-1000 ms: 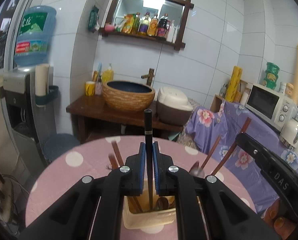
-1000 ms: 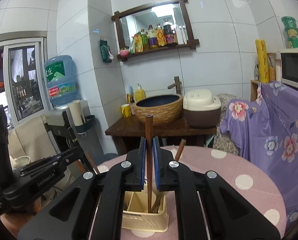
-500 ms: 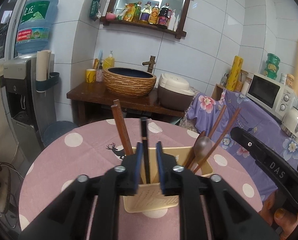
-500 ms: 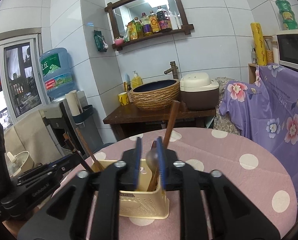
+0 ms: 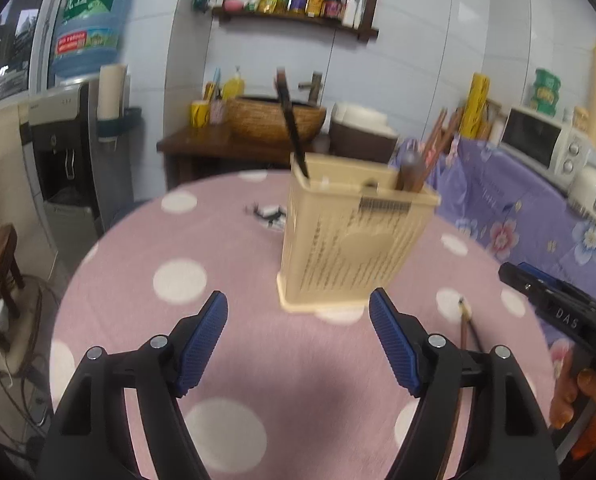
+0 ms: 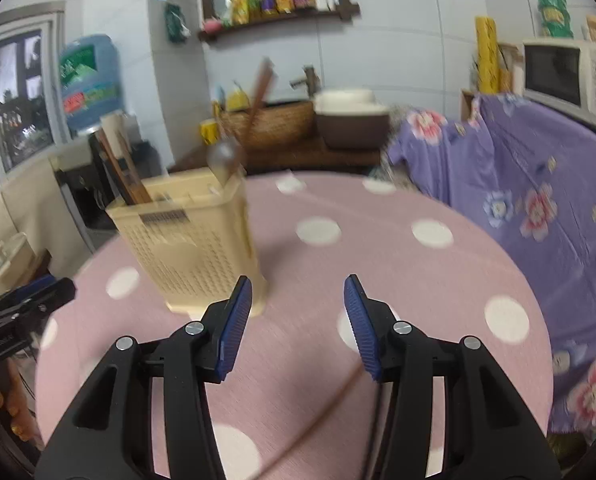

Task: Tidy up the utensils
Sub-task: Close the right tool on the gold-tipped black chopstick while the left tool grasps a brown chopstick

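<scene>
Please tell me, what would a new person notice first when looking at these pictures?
First, the cream utensil holder standing on the pink polka-dot table, with dark chopsticks and a spoon sticking out. Next, both open tongs, left and right, empty in the foreground. More chopsticks lie on the table at the right.

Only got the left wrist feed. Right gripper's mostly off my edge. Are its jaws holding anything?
Observer: No. The right gripper has its jaws wide open with nothing between them.
Operator: Where's it sitting relative to the holder?
Observer: The utensil holder stands to its left, outside the jaws. One jaw overlaps the holder's base corner in the right wrist view; I can't tell if they touch.
Operator: I see a chopstick tip on the table. Where's the rest?
Observer: A thin brown stick, likely that chopstick, lies diagonally on the table beneath the right gripper and runs off the bottom of the frame.
</scene>
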### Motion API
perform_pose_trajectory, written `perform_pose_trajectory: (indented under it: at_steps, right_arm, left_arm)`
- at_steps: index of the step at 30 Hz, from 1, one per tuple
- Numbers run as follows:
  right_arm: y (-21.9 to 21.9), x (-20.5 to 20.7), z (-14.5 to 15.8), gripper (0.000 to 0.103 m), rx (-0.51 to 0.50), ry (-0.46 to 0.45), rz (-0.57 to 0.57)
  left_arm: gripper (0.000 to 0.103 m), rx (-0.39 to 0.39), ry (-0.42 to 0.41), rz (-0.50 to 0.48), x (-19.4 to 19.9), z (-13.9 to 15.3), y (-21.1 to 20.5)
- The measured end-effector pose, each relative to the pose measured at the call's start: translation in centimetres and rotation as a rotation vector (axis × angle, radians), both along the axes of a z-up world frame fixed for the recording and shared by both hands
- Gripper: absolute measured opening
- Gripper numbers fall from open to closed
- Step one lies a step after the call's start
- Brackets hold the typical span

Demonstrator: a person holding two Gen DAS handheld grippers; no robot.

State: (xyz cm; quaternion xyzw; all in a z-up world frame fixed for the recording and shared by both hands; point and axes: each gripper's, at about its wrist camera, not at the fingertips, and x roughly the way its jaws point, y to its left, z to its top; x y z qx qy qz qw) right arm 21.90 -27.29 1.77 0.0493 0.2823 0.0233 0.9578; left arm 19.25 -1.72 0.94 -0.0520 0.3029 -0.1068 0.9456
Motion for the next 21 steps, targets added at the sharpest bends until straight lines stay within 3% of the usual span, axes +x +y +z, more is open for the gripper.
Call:
perform_pose_trajectory:
  at_steps: [5, 10, 15, 21]
  right_arm:
    - [-3.5, -0.8, -4.5, 0.049, 0.004, 0.147, -0.065]
    - [-5.6, -1.6, -7.2, 0.049, 0.046, 0.235, -0.083]
    - [-5.0, -1.0, -7.7, 0.046, 0.034, 0.26, -0.086]
    - [-4.2, 1.6, -8.3, 0.034, -0.03, 0.303, -0.091]
  left_arm:
    - [0.073, 0.001, 0.093, -0.01, -0.6, -3.4, 0.0]
    - [0.069, 0.012, 0.117, -0.048, -1.1, -4.6, -0.9]
    - [0.061, 0.011, 0.138, -0.1, -1.5, -5.2, -2.6]
    - [0.061, 0.024, 0.135, -0.13, -2.0, -5.1, -3.5]
